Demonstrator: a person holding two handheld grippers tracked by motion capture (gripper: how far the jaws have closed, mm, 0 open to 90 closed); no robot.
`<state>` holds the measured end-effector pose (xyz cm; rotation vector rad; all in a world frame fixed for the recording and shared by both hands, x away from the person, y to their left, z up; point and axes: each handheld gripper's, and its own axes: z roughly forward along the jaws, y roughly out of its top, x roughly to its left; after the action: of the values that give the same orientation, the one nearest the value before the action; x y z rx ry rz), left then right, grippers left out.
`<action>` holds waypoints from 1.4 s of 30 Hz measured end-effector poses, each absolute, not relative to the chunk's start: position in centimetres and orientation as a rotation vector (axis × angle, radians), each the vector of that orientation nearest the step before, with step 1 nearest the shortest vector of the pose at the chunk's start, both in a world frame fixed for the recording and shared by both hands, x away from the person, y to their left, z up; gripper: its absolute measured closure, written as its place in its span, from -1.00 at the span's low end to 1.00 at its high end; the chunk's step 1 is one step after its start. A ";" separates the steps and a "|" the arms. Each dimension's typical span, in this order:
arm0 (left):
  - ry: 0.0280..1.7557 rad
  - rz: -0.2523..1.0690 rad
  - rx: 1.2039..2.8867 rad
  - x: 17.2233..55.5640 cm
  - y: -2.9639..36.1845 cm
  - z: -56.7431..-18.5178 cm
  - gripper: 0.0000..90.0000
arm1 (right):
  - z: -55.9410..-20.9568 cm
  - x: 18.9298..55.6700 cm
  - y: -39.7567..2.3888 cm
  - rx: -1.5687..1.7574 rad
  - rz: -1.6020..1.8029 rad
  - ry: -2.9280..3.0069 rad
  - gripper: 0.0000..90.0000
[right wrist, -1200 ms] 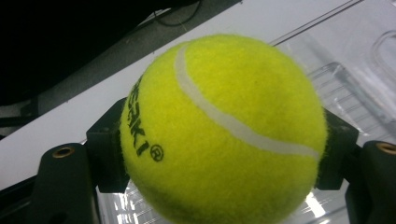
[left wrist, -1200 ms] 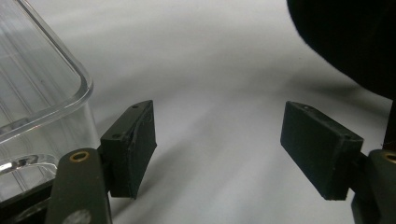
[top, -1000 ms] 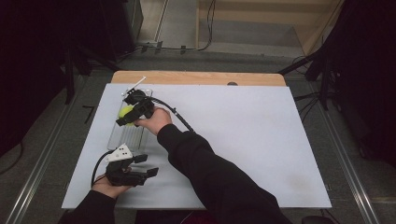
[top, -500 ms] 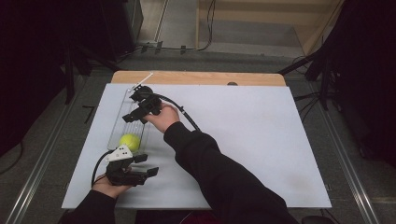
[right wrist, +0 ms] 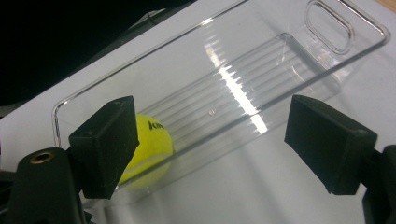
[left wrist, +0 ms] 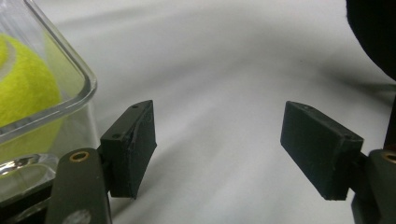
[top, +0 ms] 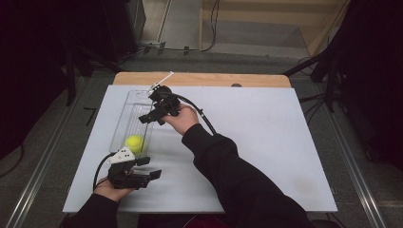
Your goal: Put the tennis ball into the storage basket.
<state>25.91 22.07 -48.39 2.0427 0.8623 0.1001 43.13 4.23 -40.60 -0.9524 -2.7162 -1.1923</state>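
One tennis ball now lies in the clear tray, no longer between the right gripper fingers, which stand apart, empty, lifted away (drop done). Left gripper fingers gape beside the tray's near corner.

Fuzzy felt tennis ball in a glossy clear plastic tray (ribbed floor); matt white tabletop.

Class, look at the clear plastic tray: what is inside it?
One yellow tennis ball lies at the near end of the clear tray. The rest of its ribbed floor is bare. The right tool hangs over part of the tray, covering that patch in the high view.
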 end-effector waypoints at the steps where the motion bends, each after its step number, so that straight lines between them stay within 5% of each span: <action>1: 0.863 0.099 2.046 25.9 22.1 -48.4 -0.40 | -40.6 43.1 4.0 -0.957 -1.195 -2.714 -0.65; 42: 0.880 0.109 2.039 26.0 22.0 -48.4 -0.40 | -41.8 39.8 -5.4 -1.015 -1.218 -2.669 -0.58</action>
<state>25.98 22.04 -48.35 2.0387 0.8800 0.1092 39.85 -5.36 -41.81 -1.0149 -2.6692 -1.2179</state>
